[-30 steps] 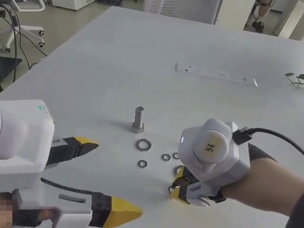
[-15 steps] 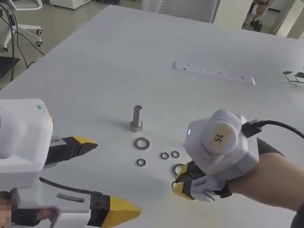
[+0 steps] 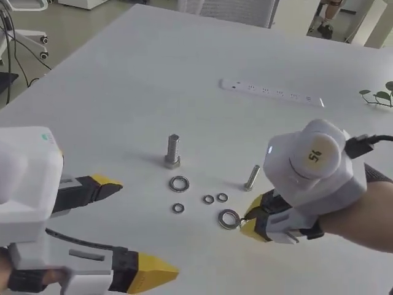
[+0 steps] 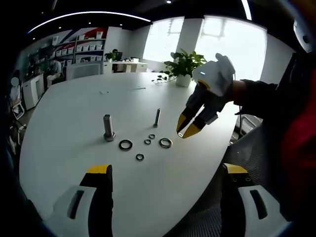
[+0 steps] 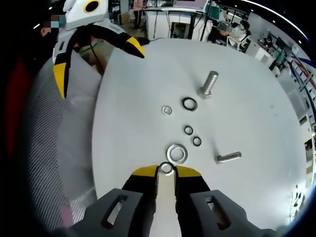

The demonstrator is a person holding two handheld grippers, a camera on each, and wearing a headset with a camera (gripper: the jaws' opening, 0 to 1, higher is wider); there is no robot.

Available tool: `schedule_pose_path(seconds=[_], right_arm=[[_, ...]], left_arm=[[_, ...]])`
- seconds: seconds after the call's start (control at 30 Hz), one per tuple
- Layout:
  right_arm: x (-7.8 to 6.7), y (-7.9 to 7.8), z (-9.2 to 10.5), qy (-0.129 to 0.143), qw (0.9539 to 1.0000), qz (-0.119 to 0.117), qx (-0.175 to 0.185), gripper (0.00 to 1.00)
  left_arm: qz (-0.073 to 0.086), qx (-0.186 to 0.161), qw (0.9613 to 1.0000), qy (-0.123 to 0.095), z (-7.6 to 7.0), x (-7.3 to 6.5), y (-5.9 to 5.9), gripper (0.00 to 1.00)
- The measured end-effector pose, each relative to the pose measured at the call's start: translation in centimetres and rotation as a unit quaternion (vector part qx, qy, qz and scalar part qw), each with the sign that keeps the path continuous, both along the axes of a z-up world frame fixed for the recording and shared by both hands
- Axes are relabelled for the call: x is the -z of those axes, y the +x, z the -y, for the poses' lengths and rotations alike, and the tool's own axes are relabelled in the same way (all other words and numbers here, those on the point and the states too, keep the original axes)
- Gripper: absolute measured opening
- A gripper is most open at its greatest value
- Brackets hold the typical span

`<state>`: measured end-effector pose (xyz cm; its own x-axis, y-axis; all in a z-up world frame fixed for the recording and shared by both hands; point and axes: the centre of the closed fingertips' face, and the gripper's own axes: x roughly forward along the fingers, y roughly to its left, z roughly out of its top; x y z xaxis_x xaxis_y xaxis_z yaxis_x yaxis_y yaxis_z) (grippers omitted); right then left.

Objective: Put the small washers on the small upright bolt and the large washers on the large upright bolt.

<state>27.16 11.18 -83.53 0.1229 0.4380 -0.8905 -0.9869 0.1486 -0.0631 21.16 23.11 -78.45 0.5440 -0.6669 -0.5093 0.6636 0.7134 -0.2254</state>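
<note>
Clamping the right gripper (image 5: 167, 173) nearly shut on one held small washer (image 5: 167, 168), pinching its rim between the yellow tips. Lifting that gripper up and swinging it rightward since a second ago, when crouching low over the scattered washers in the head view. Keeping the left gripper (image 3: 132, 227) spread wide at the near edge, gripping nothing. Leaving the white table (image 3: 123, 92) otherwise undisturbed. Leaving the large bolt (image 3: 172, 150) upright on its head near the middle, bare of washers. Uncovering the small bolt (image 3: 252, 177), previously hidden behind the hand, upright just beside the raised tips and equally bare. Leaving the first large washer (image 3: 179, 183) flat just in front of the large bolt and the second large washer (image 3: 228, 218) flat close to the right gripper. Leaving three loose small washers (image 3: 209, 199) flat between those two. Reading the pick-up as done, probably; heading next, by judgement, for the small bolt, needing the hole lined up over its tip; counting nothing as threaded yet
</note>
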Motion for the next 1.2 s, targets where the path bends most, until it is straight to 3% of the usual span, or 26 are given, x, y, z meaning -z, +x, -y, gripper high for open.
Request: schedule_pose_path(seconds=[0.6,0.93,1.2], right_arm=[[-3.4,3.5,2.6,-0.023,0.9992,0.033,0.008,0.14],[-5.1,5.8,2.2,-0.03,0.9981,0.052,-0.004,0.14],[-5.7,7.3,1.6,-0.039,0.9971,0.062,-0.022,0.14]], left_arm=[[-0.003,0.002,1.0,-0.001,0.0,0.1,0.0,0.91],[-0.004,-0.002,1.0,-0.002,-0.2,0.1,0.1,0.91],[-0.006,-0.003,1.0,0.0,-0.2,0.2,0.0,0.91]])
